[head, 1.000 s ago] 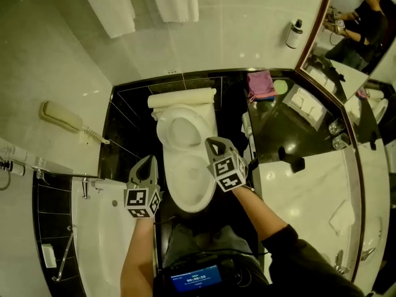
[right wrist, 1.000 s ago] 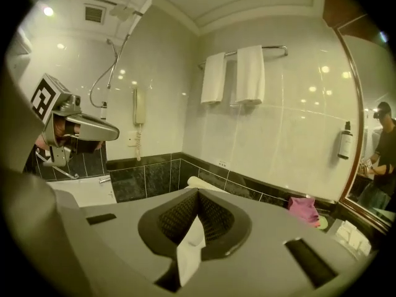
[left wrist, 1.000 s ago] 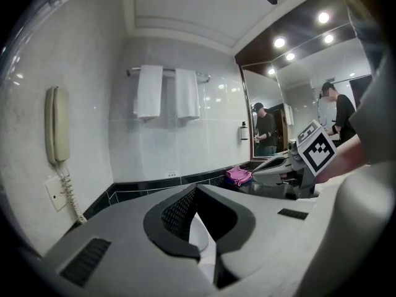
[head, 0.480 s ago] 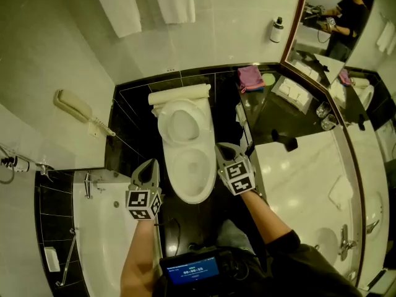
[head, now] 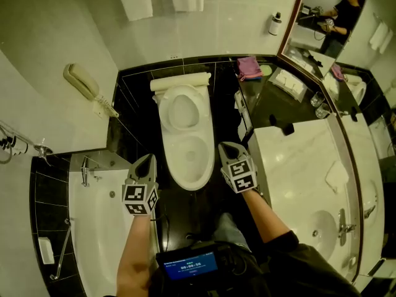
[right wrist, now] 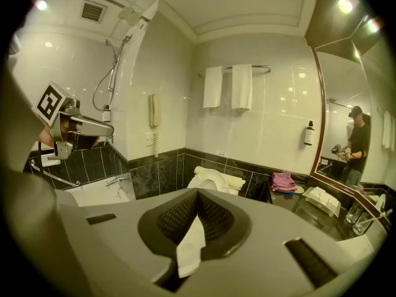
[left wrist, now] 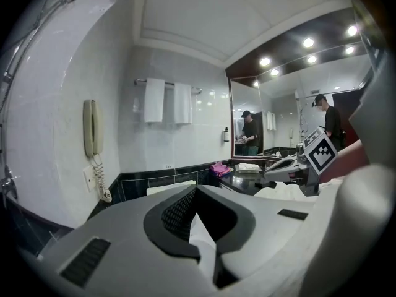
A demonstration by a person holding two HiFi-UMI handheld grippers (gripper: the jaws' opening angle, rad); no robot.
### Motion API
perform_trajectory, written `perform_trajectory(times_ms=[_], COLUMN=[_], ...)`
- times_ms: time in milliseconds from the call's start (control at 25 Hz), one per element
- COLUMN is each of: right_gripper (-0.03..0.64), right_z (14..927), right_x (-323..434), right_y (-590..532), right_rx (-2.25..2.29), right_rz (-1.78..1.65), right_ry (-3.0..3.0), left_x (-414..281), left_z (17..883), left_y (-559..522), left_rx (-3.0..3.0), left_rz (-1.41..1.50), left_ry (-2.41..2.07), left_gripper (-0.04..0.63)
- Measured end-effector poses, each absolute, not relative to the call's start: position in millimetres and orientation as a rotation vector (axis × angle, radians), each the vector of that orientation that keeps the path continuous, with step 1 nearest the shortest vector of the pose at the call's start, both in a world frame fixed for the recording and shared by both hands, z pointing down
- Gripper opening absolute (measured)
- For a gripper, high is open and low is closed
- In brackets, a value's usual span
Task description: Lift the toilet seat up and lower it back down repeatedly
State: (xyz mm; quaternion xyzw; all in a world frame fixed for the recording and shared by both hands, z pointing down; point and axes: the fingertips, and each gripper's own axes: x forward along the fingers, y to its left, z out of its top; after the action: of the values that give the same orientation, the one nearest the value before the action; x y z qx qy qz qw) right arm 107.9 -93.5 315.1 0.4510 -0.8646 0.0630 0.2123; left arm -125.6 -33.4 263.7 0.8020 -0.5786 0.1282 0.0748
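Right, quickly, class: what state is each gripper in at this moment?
Left gripper: closed, holding nothing.
Right gripper: closed, holding nothing.

The fingers have rough black pads set in smooth, matt grey plastic. Ahead of them the toilet is shiny white. Black tiles and the pale counter gleam. Towels are soft cloth.
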Motion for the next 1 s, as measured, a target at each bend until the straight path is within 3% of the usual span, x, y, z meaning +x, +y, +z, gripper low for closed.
perform_trajectory(times_ms=[520, 840, 1000], right_gripper=[0.021, 0.025, 0.096], right_z=[324, 334, 336], right_x=[110, 105, 97], right_y=[-90, -148, -188], right_rx=[1.218, 1.078, 0.955], right_rz=[0.161, -0.048, -0.173], right_ry=[-2.382, -2.333, -2.329], left_x=[-117, -101, -88], left_z=[269, 283, 285], left_y=[-30, -78, -109], left_rx=[2.388, 2.327, 2.287], left_rz=[0.366, 0.353, 0.348], left_ry=[-1.737, -1.782, -1.835], left_gripper=[-0.011, -0.011, -0.011])
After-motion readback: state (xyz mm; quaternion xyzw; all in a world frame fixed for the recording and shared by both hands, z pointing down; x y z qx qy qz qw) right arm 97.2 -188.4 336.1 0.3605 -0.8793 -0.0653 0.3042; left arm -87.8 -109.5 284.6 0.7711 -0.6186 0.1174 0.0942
